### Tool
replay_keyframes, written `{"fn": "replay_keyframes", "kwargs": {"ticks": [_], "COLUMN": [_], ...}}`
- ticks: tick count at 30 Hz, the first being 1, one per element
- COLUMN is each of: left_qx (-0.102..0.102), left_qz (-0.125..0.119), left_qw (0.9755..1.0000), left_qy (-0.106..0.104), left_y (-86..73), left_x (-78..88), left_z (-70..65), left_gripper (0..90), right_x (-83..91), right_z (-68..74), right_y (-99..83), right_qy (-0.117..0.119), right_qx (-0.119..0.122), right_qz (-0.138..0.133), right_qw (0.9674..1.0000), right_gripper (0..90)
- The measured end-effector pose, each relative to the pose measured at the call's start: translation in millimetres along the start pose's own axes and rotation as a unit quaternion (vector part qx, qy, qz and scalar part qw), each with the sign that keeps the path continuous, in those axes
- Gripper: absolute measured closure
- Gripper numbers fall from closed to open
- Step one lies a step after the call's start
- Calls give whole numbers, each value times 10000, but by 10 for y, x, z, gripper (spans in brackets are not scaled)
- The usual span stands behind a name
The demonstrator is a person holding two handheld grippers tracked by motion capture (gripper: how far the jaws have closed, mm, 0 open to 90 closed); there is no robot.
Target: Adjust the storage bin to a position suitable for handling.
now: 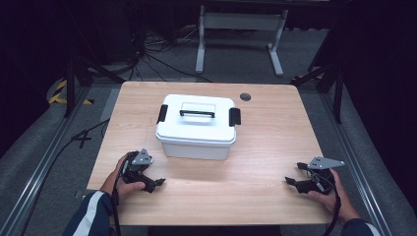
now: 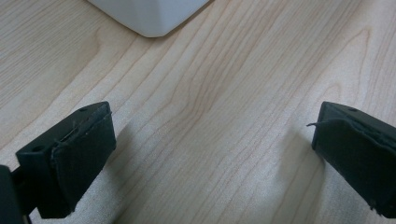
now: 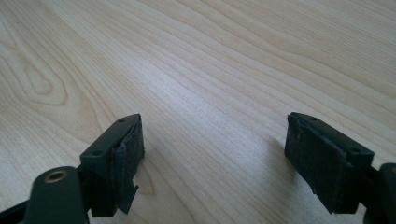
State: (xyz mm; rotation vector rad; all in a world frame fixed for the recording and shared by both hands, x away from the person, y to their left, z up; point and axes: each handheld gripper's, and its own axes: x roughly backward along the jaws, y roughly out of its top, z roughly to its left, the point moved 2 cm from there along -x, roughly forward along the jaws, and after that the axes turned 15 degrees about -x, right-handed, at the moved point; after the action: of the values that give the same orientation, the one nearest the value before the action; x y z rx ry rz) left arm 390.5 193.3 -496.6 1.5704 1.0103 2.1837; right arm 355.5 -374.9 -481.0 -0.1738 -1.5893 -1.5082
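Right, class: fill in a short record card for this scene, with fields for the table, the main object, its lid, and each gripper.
surface: wooden table
main object: white storage box, towards the far side of the table
lid: on, black handle lying flat, black latch at each end
left gripper: jaws open, nothing between them, just in front of the box
right gripper: jaws open, empty, apart from the box

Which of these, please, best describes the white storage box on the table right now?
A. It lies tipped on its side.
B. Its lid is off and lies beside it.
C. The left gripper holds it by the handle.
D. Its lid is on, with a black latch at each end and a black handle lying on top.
D: in the high view the white storage box stands upright and closed, the black latches at both ends, the black handle flat on the lid, both grippers apart from it.
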Motion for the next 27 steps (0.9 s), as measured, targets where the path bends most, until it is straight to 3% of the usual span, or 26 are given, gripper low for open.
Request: {"fn": "replay_keyframes", "kwargs": {"ticks": [13,17,21,22,27], "left_qx": [-13,-12,-9,-11,-31], "left_qz": [1,-15,-5,-11,-14], "left_qw": [10000,10000,10000,10000,10000], "left_qy": [-10,-15,-5,-13,-35], "left_y": [0,-1,-1,-1,0], "left_x": [1,0,2,1,-1], "left_z": [1,0,-2,-1,2], "left_gripper": [2,4,4,4,4], "right_x": [2,11,1,1,63], "right_z": [-5,11,15,17,48], "right_y": [6,26,88,110,244], "right_qy": [16,3,6,5,37], "right_qx": [36,11,122,158,218], "right_qz": [44,184,419,425,342], "right_qw": [10000,9998,9990,9990,9992], "right_gripper": [201,208,247,285,290]}}
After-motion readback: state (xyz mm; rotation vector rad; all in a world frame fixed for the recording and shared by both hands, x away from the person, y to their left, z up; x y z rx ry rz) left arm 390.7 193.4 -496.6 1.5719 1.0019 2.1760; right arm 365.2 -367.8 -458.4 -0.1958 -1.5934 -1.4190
